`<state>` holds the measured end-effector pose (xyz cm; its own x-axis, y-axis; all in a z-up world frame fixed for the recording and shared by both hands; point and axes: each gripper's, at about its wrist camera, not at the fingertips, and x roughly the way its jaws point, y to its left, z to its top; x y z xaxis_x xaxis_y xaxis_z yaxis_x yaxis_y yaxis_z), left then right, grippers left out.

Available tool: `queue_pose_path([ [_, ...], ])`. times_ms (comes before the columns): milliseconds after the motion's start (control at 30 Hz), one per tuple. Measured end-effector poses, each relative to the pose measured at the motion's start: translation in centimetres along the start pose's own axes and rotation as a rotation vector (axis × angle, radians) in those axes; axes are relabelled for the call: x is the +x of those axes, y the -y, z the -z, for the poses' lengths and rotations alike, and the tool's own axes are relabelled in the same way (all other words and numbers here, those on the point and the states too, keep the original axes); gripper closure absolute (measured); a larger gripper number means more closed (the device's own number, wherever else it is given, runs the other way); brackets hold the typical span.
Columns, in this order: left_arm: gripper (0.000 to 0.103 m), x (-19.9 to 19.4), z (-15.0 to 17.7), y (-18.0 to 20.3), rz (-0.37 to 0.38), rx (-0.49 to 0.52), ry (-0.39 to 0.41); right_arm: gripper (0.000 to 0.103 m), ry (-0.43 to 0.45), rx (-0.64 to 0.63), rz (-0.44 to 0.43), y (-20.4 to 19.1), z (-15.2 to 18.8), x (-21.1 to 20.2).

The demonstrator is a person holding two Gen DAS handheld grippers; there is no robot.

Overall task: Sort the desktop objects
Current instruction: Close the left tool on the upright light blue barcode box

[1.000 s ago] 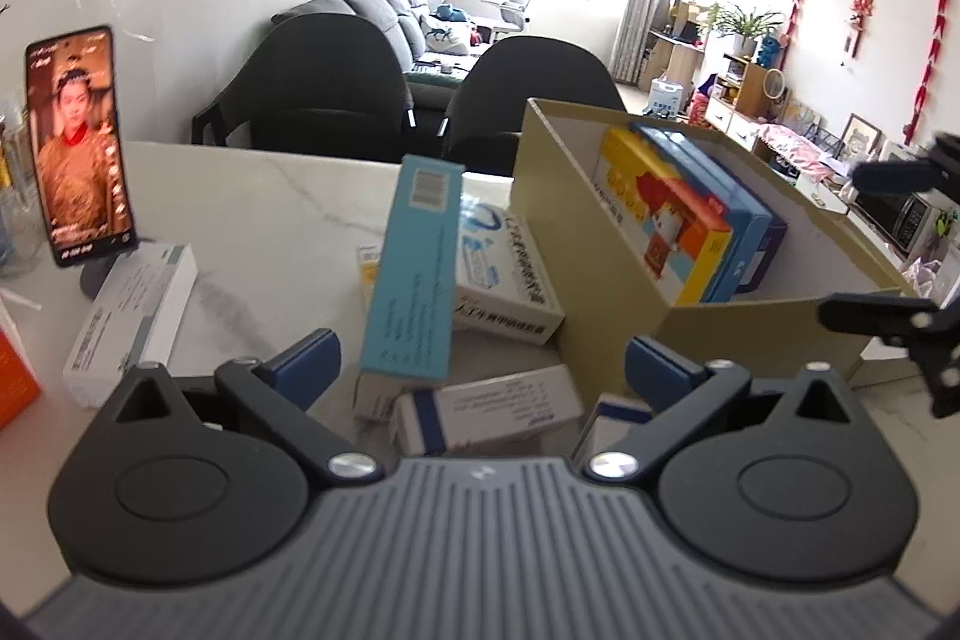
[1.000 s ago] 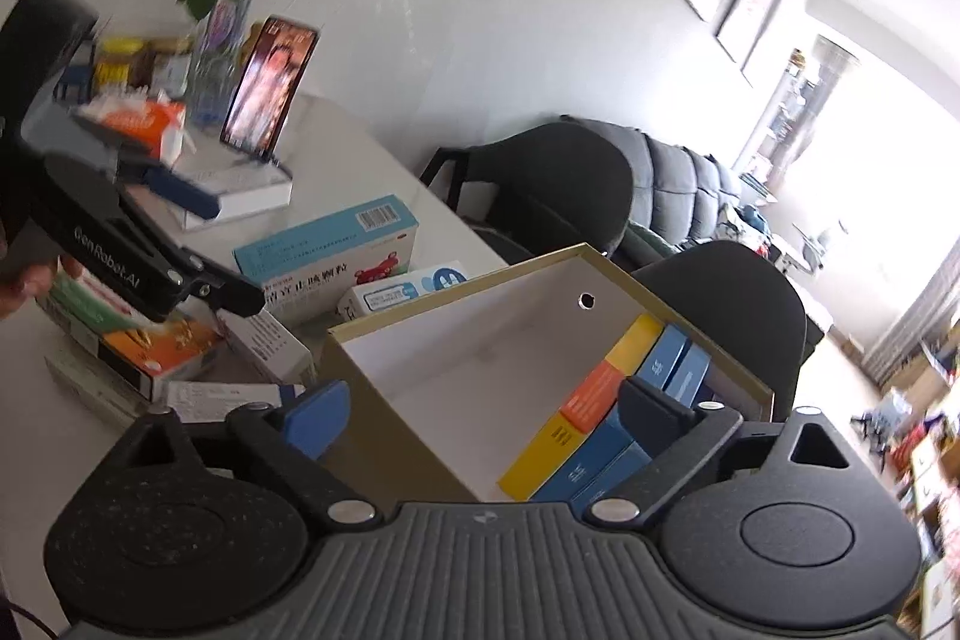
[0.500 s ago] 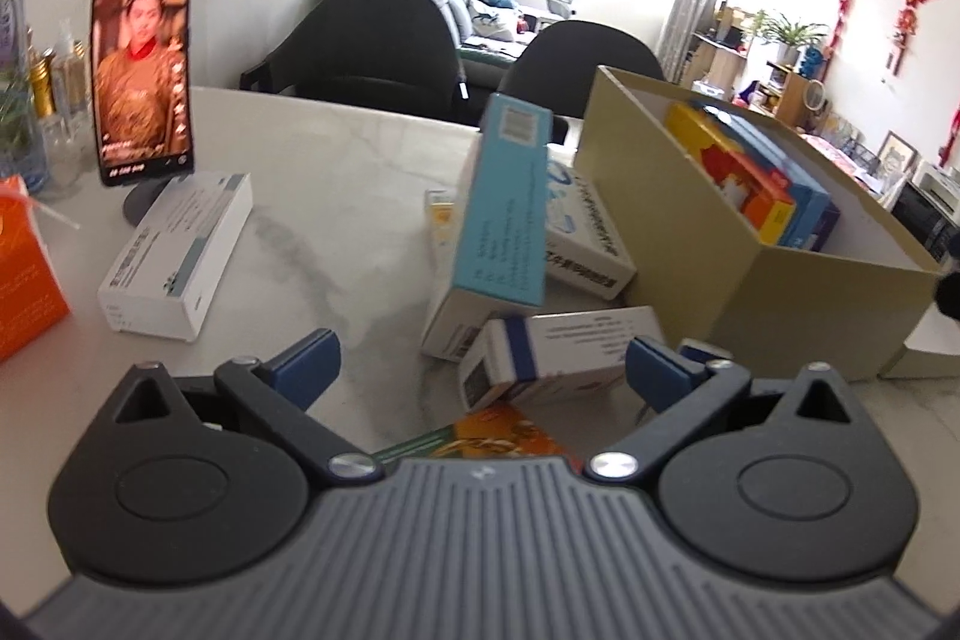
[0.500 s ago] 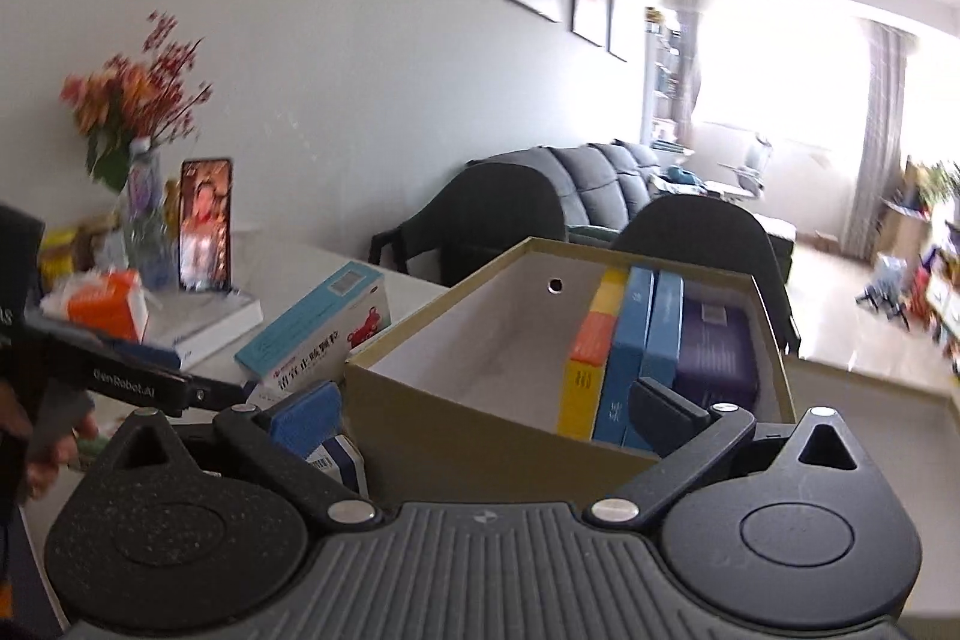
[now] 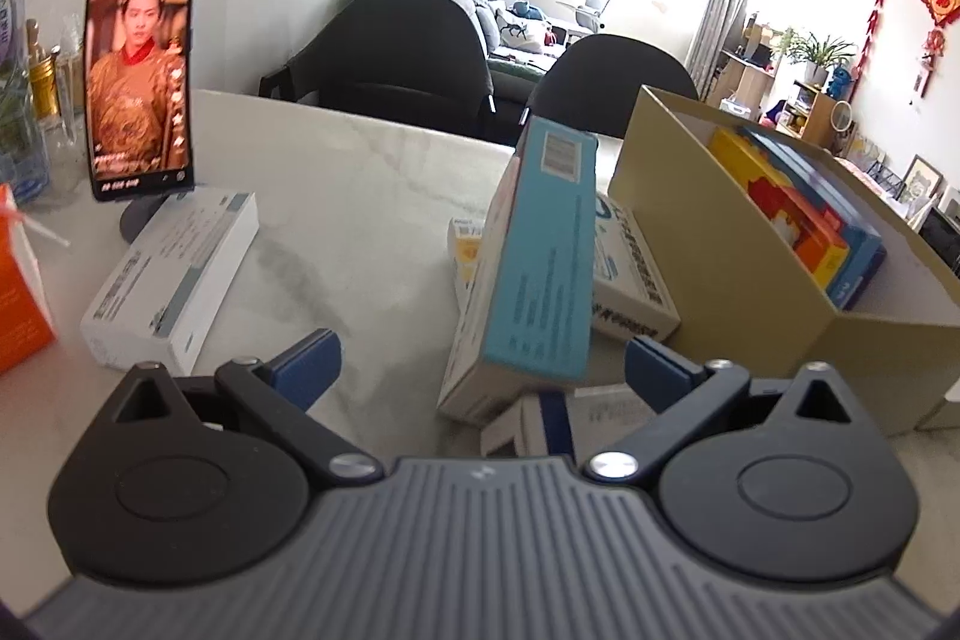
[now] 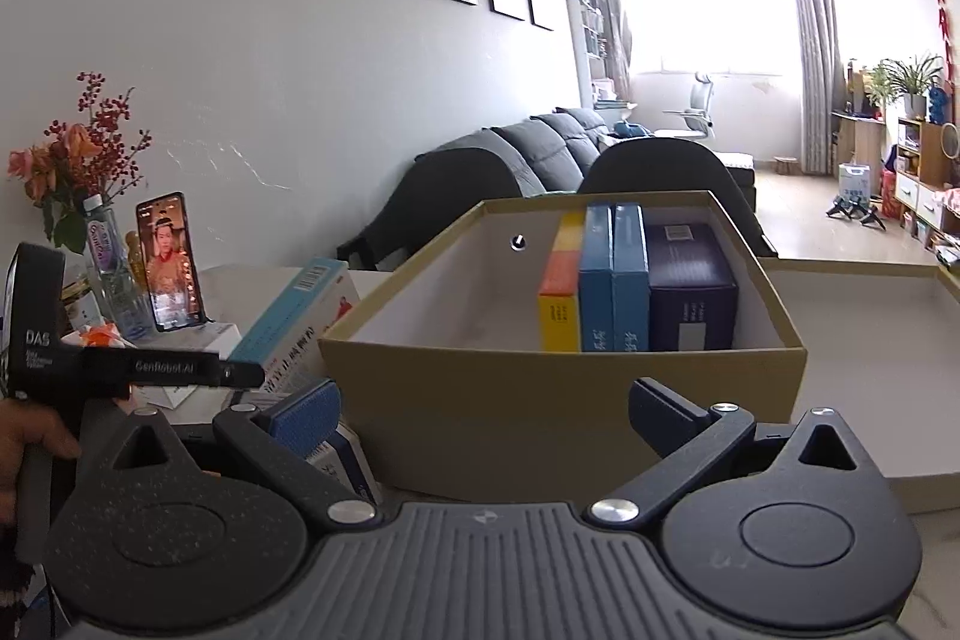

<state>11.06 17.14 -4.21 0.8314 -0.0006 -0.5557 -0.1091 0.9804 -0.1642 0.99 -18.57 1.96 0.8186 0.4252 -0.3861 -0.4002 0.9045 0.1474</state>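
Observation:
A tan cardboard box [image 5: 714, 244] [image 6: 456, 382] stands on the marble table with several medicine cartons upright inside: a yellow-orange one [image 6: 559, 301], two blue ones [image 6: 613, 280] and a dark navy one [image 6: 690, 280]. A light blue carton [image 5: 540, 262] [image 6: 288, 322] leans on edge over a white and blue carton [image 5: 630, 274]. My left gripper [image 5: 477, 361] is open just before the light blue carton, nothing between its fingers. My right gripper [image 6: 480, 406] is open in front of the box's near wall, holding nothing.
A long white carton [image 5: 174, 274] lies at the left beside a phone on a stand [image 5: 141, 70] [image 6: 171, 268]. An orange carton [image 5: 18, 304] and a flower vase [image 6: 102, 244] stand at the far left. The box lid [image 6: 858, 280] lies right of the box. Two dark chairs [image 5: 408, 46] sit behind the table.
The left gripper has moved forward and lower toward the leaning light blue carton. The right gripper's view has swung right and levelled on the box front. Both stayed open.

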Motion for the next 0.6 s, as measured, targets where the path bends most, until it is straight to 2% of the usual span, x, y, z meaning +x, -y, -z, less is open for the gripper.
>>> queue_pose_path([
  [400,0.017,2.2,-2.4,2.0,-0.02,0.1,-0.019,0.0,0.012,0.024,-0.001,0.6,0.0,0.1],
  [600,0.038,2.9,-2.7,2.2,-0.024,0.111,-0.049,0.0,0.01,0.04,0.002,1.2,0.2,0.1],
])
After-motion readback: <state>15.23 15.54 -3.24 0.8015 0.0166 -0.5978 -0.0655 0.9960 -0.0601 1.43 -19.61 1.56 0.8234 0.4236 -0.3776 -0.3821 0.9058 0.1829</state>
